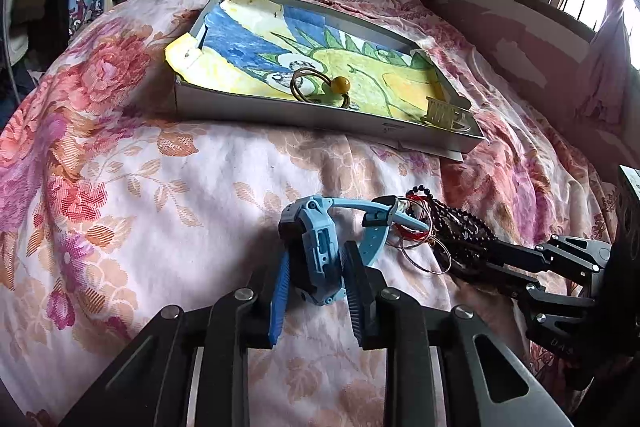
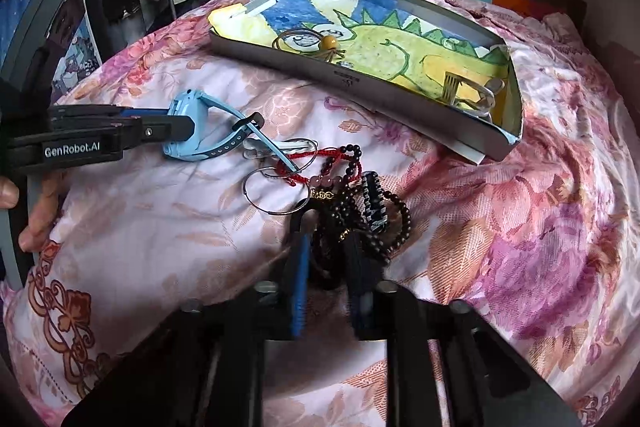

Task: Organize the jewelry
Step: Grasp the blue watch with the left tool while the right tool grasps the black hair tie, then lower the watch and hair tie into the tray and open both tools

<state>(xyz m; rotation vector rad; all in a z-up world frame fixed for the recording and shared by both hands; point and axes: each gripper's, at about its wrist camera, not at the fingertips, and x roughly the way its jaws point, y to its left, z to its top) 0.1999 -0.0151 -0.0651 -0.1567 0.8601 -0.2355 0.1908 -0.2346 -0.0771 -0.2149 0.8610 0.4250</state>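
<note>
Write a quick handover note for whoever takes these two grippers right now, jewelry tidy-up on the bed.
Left gripper: shut on the blue watch, which lies on the bedspread.
Right gripper: shut on the dark bead strands in the jewelry pile.
Done: gold ring with yellow bead and a comb-like piece lie in the tray.
Left: watch, beads, red cord bracelet, wire hoops, white clip all remain outside the tray.

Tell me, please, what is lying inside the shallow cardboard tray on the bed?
Inside the tray, on a dinosaur drawing, lie thin rings with a yellow bead and, in the right corner, a small comb-like piece. The near wall hides the floor just behind it.
</note>
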